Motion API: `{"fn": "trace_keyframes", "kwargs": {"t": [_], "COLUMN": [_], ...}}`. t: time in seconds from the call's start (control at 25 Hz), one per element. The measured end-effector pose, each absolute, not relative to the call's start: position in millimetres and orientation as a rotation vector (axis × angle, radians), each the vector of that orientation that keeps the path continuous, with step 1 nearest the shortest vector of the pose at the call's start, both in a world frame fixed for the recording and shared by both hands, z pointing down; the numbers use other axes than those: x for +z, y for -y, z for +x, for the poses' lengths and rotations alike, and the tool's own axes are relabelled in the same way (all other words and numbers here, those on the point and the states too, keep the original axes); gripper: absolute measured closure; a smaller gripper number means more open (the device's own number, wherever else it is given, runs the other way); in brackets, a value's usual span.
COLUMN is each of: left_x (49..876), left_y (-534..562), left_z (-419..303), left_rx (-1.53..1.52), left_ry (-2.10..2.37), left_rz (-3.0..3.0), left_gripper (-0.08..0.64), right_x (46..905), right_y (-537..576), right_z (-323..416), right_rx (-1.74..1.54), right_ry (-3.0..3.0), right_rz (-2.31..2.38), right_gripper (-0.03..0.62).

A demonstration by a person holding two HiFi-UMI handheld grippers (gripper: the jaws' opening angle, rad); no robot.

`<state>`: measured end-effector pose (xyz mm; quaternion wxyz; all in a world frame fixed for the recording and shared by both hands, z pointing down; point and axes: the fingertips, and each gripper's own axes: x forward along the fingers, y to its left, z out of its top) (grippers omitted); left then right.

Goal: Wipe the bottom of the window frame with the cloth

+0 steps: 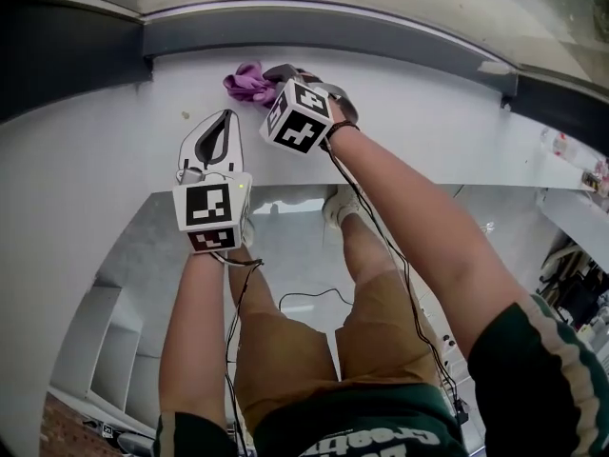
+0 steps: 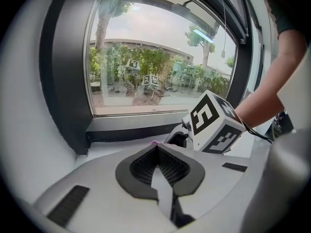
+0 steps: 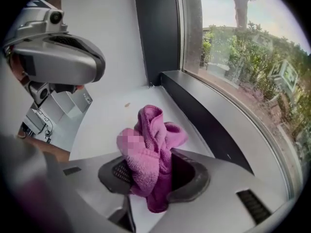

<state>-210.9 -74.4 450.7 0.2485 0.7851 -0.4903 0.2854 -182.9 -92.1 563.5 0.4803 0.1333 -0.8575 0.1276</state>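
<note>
The right gripper (image 3: 160, 165) has its jaws closed on a crumpled pink terry cloth (image 3: 151, 139). The cloth bulges out in front of the jaws, low over the white window sill (image 3: 111, 116) and near the dark bottom rail of the window frame (image 3: 206, 111). Whether it touches the sill, I cannot tell. The left gripper (image 2: 156, 147) hovers over the sill, its jaws shut together with nothing between them. I judge the wiping is only about to begin. The next move calls for pressing the cloth onto the rail and drawing it along.
</note>
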Motion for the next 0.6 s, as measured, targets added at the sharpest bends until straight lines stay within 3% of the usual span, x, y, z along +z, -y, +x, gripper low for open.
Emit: {"fn": "trace_keyframes", "kwargs": {"t": [0.6], "left_x": [449.7], "left_y": [83.7], "left_z": [-150.1], "left_rx": [0.786], "left_ry": [1.275], "left_rz": [2.217], "left_gripper": [0.557], "right_x": [564.7], "right_y": [87.8], "right_z": [-120.3], "right_rx": [0.303], "right_ry": [2.063], "right_rz": [0.395], "right_gripper": [0.431]}}
